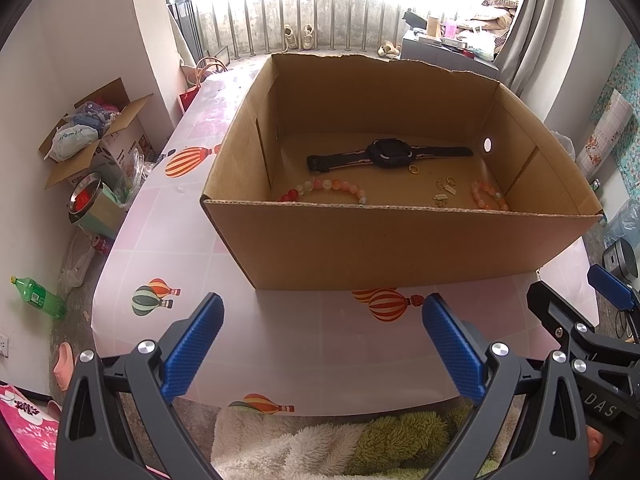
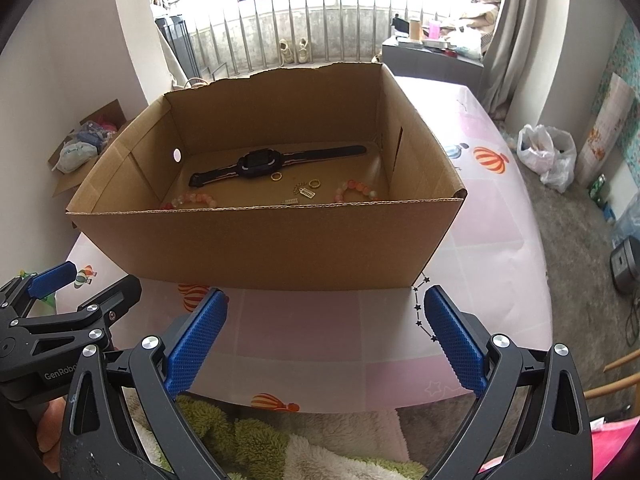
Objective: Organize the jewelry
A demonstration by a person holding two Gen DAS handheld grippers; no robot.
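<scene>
An open cardboard box (image 1: 392,248) (image 2: 256,248) stands on the table. Inside lie a black watch (image 1: 386,153) (image 2: 260,165), two pink bead bracelets (image 1: 324,190) (image 1: 486,196) (image 2: 196,200) (image 2: 358,190), gold rings (image 1: 413,169) (image 2: 276,177) (image 2: 314,183) and small gold charms (image 1: 442,192) (image 2: 302,193). My left gripper (image 1: 322,312) hangs open in front of the box's near wall, nothing between its blue pads. My right gripper (image 2: 326,304) is likewise open and empty, beside the left one. Each gripper shows at the edge of the other's view.
The table (image 1: 160,240) has a pink cloth with balloon prints. A fluffy green and white fabric (image 1: 320,448) lies below its near edge. On the floor at left are a green bottle (image 1: 38,296) and an open carton (image 1: 96,128). A white bag (image 2: 546,152) sits at right.
</scene>
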